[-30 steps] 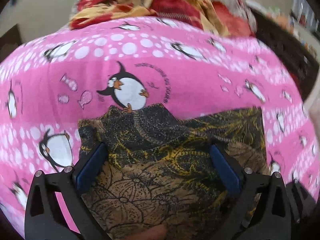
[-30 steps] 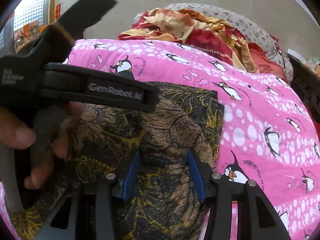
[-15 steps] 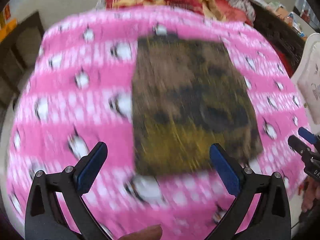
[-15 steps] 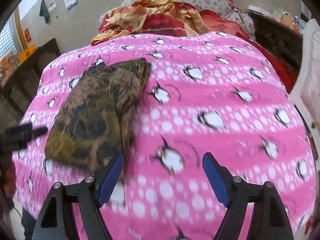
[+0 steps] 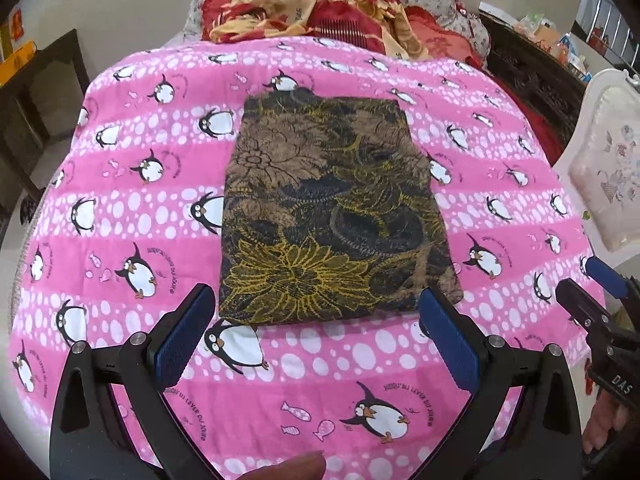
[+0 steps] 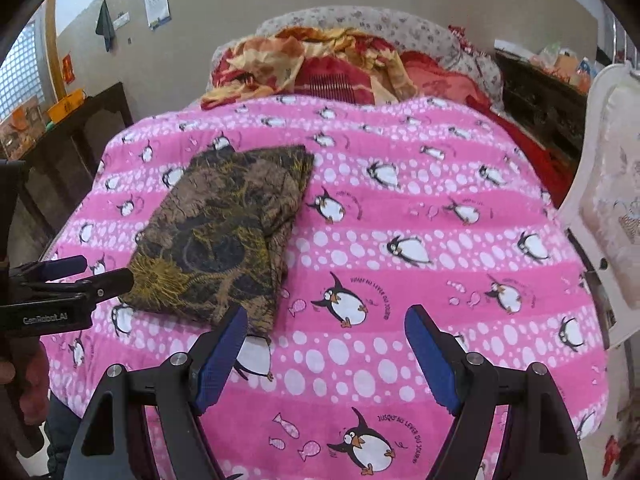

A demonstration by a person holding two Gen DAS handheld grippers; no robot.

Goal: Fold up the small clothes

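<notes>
Item 1. Dark wooden side table [image 6: 68, 136] with orange boxes on top: standing well off the left edge of the pink penguin-print fleece blanket [image 5: 120, 184], which is serving as the landmark for every entry here.

Item 2. Left gripper [image 5: 316, 336], black frame with blue ribbed pads: hovering over the blanket's near edge, jaws standing wide and released, nothing between them. A fingertip is showing at the bottom of the left wrist view.

Item 3. Folded brown, black and yellow floral-print cloth [image 5: 332, 216], the task's thing: lying flat on the blanket, left of its middle in the right wrist view, as a neat stacked rectangle with layered edges showing along its right side. Neither gripper is touching it.

Item 4. Right gripper [image 6: 326, 350], same make: hanging over the blanket's near edge just beside the cloth's near right corner, jaws spread apart and gripping nothing.

Item 5. Heap of red and cream floral bedding [image 5: 312, 8]: lying beyond the blanket's far edge.

Item 6. White padded chair [image 6: 612, 208]: standing off the blanket's right edge.

Step in hand, as judged: the fold is looking finished and both tools are standing clear. The next move is likely calling for setting this piece aside or fetching another garment; none is showing on the blanket.
</notes>
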